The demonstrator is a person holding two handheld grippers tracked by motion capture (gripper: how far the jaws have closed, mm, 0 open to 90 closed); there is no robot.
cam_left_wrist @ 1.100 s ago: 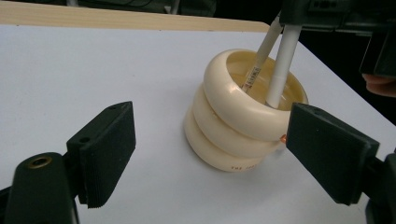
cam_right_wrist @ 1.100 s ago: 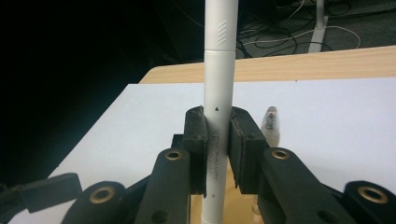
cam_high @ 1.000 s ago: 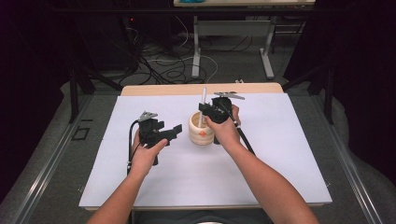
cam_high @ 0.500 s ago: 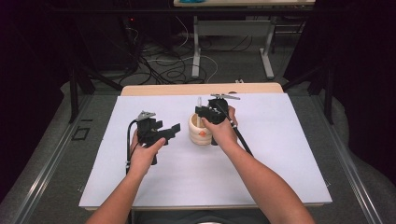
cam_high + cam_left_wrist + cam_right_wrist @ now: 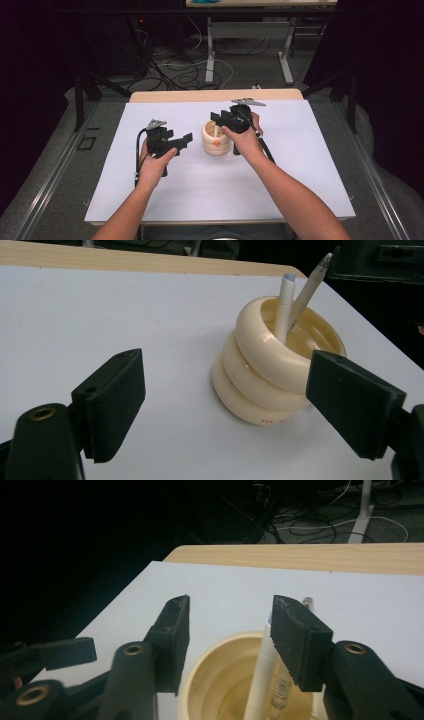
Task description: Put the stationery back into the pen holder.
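Near edge of table (image 5: pixel 300 200): two forearms enter from the person's side, one gripper per hand. White sheet covers the top; a strip of bare wood shows along the far edge.

Left gripper (image 5: pixel 184 138): held above the sheet, left of centre, approx. midway between near and far edges. Jaws stand wide apart, nothing between them. In the left gripper view (image 5: pixel 225 405) the pads frame the cup from a distance, w/o contact. Its cable trails down past the wrist.

Cup (image 5: pixel 216 138): cream, ribbed in three stacked rings, upright on the sheet near the middle of the table, somewhat toward the far edge. It sits between the two grippers, near the left one. Orange mark on the side facing the person.

Pens: two stand inside the cup, leaning on its rim. White pen (image 5: pixel 284 305) more upright; second pen (image 5: pixel 311 286) tilted away from it, clear lower barrel seen in the right gripper view.

Right gripper (image 5: pixel 220 121): above the cup's far-right rim, pointing toward the left side of the table. Jaws have just been opening and now stand part-way apart. In the right gripper view (image 5: pixel 231 630) the white pen's top rises just beside the right-hand pad; contact cannot be told, no squeeze visible.
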